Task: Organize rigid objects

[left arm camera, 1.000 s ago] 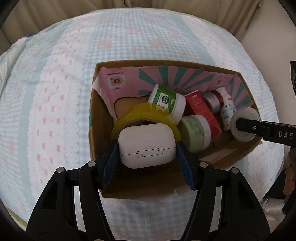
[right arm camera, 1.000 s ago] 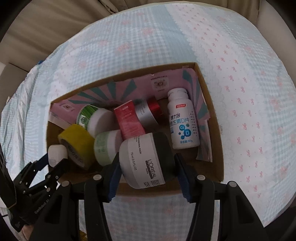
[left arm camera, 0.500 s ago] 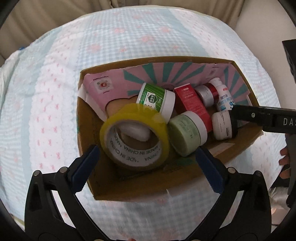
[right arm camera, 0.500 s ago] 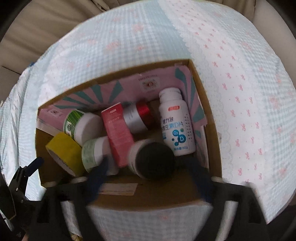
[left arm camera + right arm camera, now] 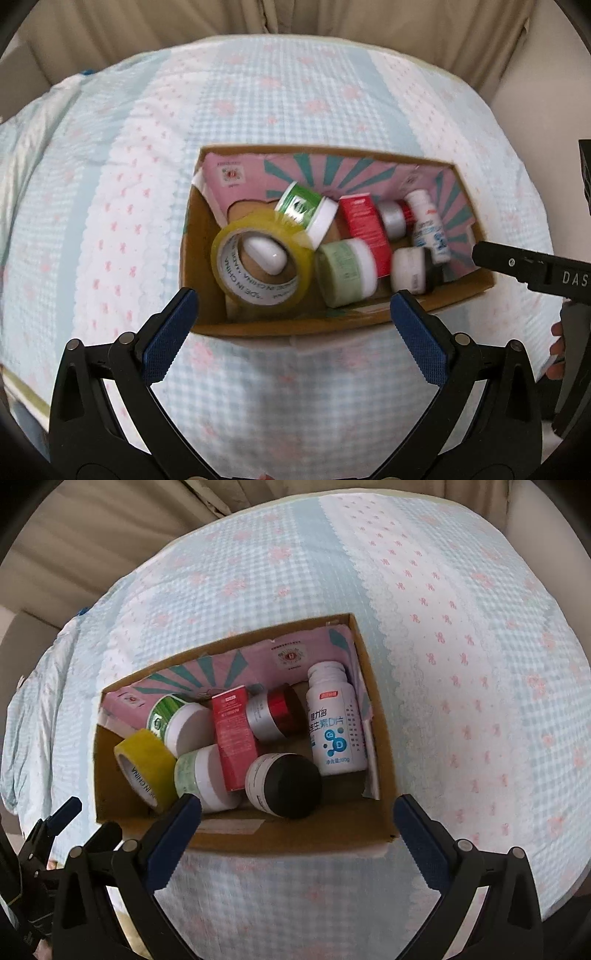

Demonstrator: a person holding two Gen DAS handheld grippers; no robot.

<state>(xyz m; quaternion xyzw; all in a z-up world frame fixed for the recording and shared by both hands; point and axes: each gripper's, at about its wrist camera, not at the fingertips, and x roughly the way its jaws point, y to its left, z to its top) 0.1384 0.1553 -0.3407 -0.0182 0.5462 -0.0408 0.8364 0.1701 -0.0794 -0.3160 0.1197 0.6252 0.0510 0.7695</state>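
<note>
I hold both my left tool [image 5: 291,317] and right tool [image 5: 295,823] spread and empty near the box [image 5: 295,840], since everything already lies packed inside it.

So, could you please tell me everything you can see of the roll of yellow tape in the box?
The roll of yellow tape is translucent yellow film wound on a white core printed "MADE IN CHINA". It leans tilted at the left end of the cardboard box, its open face toward the left wrist camera. A white earbud case shows through its hole. The green-labelled jar rests against its upper edge and the pale green jar touches its right side. Neither gripper holds it.
</note>
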